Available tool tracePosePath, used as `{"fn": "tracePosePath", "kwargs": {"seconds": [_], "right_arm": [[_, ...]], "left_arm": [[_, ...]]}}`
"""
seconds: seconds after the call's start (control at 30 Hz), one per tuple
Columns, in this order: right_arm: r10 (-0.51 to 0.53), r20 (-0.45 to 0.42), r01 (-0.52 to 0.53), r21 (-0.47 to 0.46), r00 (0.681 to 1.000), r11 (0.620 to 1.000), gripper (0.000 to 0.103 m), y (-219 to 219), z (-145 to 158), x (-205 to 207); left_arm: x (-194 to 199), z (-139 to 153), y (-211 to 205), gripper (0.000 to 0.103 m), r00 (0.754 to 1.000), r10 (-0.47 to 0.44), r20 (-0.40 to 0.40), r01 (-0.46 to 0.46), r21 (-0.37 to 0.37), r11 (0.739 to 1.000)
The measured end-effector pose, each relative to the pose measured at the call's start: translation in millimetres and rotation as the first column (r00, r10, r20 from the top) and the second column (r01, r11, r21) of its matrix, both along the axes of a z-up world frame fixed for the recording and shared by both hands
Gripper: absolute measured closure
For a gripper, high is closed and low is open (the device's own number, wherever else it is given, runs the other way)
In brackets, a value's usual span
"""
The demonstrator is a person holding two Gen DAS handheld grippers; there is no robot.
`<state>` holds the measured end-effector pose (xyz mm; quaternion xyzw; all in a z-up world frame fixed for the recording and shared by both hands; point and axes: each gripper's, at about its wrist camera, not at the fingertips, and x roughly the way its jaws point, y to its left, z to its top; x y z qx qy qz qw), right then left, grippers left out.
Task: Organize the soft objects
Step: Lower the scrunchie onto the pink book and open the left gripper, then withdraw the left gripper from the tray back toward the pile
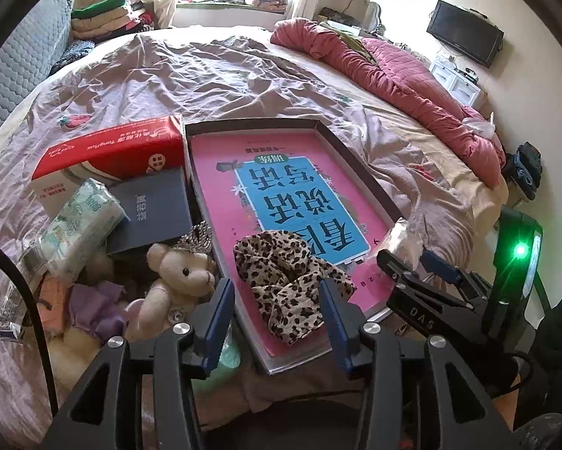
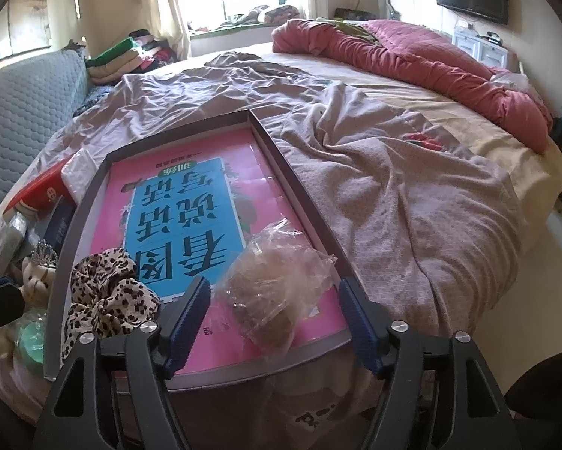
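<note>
A shallow grey tray (image 1: 355,161) (image 2: 299,187) with a pink and blue book cover inside lies on the bed. A leopard-print scrunchie (image 1: 284,281) (image 2: 104,292) lies at its near left end. A brown soft item in a clear plastic bag (image 2: 273,285) lies at its near right end. My left gripper (image 1: 277,322) is open just above the scrunchie. My right gripper (image 2: 273,322) is open with the bag between its fingers; it also shows in the left wrist view (image 1: 423,273). A small teddy bear (image 1: 183,273) with a tiara lies left of the tray.
Left of the tray lie a red and white tissue box (image 1: 112,153), a dark blue box (image 1: 153,210), a tissue pack (image 1: 82,221), purple cloth (image 1: 93,311) and a green item (image 2: 31,341). A red quilt (image 1: 393,71) is bunched at the bed's far right.
</note>
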<state>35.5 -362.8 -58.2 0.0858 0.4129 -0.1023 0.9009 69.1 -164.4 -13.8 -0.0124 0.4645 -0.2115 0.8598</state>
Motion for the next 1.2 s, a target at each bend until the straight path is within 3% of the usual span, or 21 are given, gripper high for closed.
{"fn": "tracePosePath", "kwargs": {"seconds": [0.53,1.2], "right_arm": [[-0.012,0.056,0.014,-0.021,0.998,1.0,0.026,1.6,22.0,-14.9],[0.093,0.132,-0.087,-0.049,0.987,0.995,0.025,36.7,67.1,-27.5]], "left_arm": [[-11.1,5.3,6.5,0.049,1.0,0.016,0.016,-0.017,0.039,0.999],[-24.1,24.6,37.8,0.047,0.996,0.077,0.052,-0.08,0.052,0.995]]}}
